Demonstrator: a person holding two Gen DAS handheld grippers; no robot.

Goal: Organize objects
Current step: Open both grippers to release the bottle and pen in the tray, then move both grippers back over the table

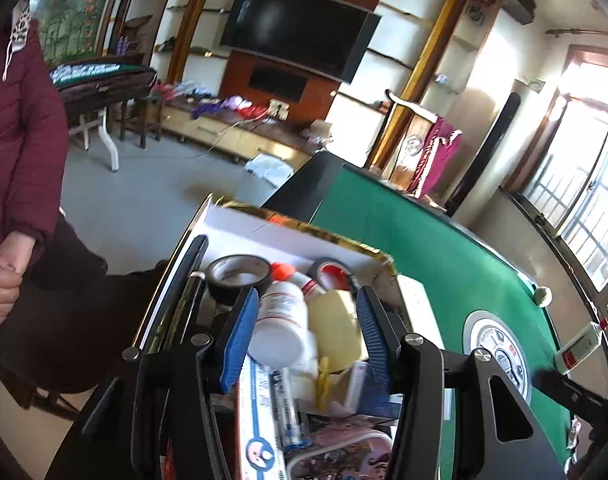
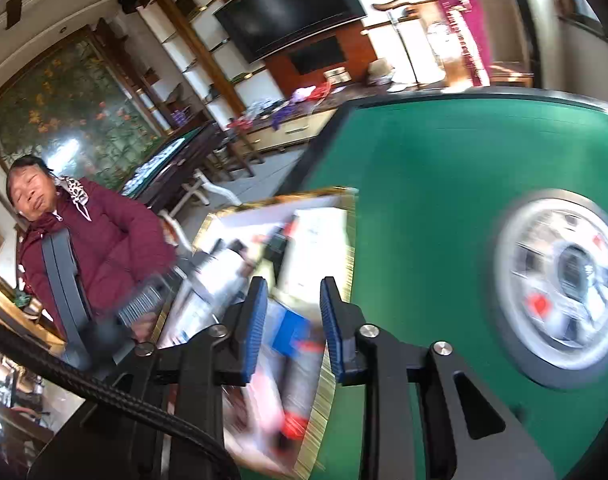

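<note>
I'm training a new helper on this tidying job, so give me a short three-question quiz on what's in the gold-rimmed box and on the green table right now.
1. True or false: the white plastic bottle with the orange cap stands upright on the green felt table.
2. What colour are the pads of the left gripper? A red, B blue, C yellow.
3. In the left wrist view, how many tape rolls lie in the gold-rimmed white box?
Key: 1 false, it lies on its side in the box. 2 B. 3 two: a black tape roll and a black roll with a red core.
</note>
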